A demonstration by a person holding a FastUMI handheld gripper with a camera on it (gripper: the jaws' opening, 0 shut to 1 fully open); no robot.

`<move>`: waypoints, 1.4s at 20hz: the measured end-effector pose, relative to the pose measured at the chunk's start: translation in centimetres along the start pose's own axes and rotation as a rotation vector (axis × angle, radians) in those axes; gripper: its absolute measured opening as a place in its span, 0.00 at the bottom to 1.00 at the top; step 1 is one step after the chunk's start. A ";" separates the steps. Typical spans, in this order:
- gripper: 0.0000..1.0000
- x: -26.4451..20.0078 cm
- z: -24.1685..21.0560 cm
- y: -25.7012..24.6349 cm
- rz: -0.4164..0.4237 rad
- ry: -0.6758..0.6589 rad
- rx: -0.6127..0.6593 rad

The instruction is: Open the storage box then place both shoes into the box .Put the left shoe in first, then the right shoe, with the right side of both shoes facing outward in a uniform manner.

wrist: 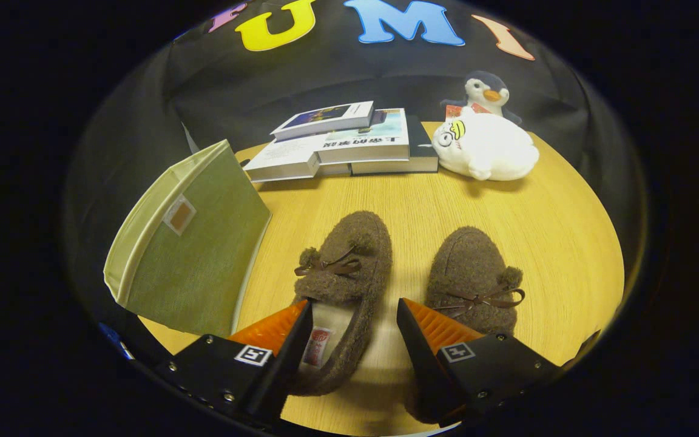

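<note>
A two-finger gripper (354,306) is held with its fingers spread wide apart, gripping nothing. Two fuzzy brown slippers with small bows are seen on a round wooden table (568,243): the left slipper (349,261) partly between the fingers, the right slipper (474,273) just ahead of the right finger. A green fabric storage box (195,243) stands to the left. Beyond lie stacked books (349,145) and two plush toys (486,145).

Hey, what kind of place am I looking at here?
Probably a staged tabletop booth, not a lived-in room: a round wooden table against black cloth, holding brown slippers, stacked books and plush toys. The gripper hangs with jaws open over the slippers.
</note>
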State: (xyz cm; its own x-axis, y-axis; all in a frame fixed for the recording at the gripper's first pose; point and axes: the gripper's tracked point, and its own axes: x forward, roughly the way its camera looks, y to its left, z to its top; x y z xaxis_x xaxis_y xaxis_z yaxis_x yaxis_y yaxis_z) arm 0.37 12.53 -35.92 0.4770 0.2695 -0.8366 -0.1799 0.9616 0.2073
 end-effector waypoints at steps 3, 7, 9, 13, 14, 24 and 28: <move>0.84 0.8 -0.8 -0.5 -0.018 0.032 -0.001; 0.78 1.5 -1.4 0.2 0.001 0.068 0.005; 0.53 1.7 -1.5 0.6 0.012 0.082 0.036; 0.43 1.3 -1.2 -0.9 -0.023 0.084 0.103; 0.05 1.4 -1.6 -0.3 -0.013 0.107 0.151; 0.05 -1.9 1.9 1.9 0.061 0.071 0.296; 0.04 -4.1 4.5 3.8 0.105 0.033 0.339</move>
State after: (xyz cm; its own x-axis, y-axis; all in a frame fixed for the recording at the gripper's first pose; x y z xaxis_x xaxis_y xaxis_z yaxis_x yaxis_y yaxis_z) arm 1.63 15.29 -29.40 0.4425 0.3712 -0.8164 0.0722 0.8926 0.4450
